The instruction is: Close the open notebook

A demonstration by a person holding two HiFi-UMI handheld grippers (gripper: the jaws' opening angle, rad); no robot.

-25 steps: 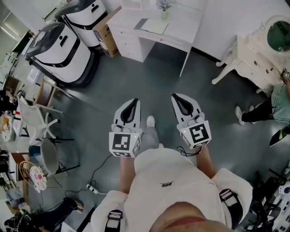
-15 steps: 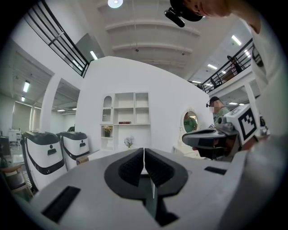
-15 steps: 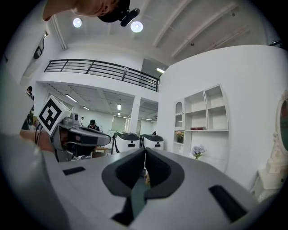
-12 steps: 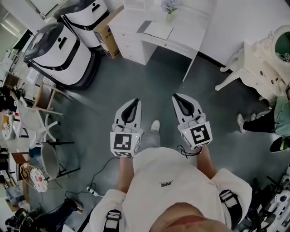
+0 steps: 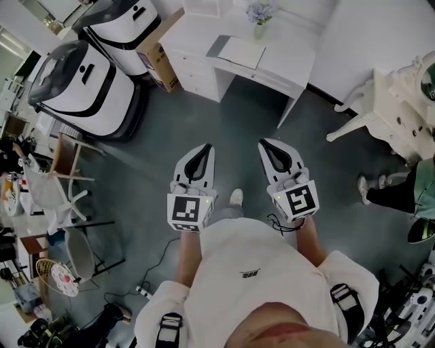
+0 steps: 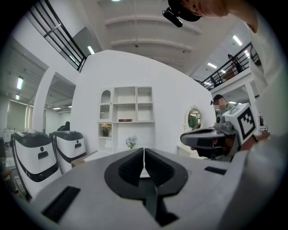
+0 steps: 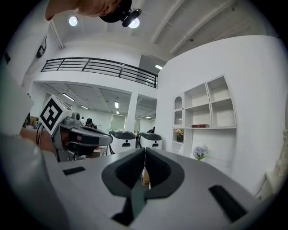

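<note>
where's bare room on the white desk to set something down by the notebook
On the white desk, two patches are free: the right end, between the open notebook and the desk's right edge, and the left end, toward the cardboard box. It is crowded behind the notebook, where the flower vase stands.

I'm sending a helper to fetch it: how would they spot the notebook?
Straight ahead, find the white desk with drawers. The notebook lies on its top, near the vase of pale flowers; it is the only flat, sheet-like thing there.
</note>
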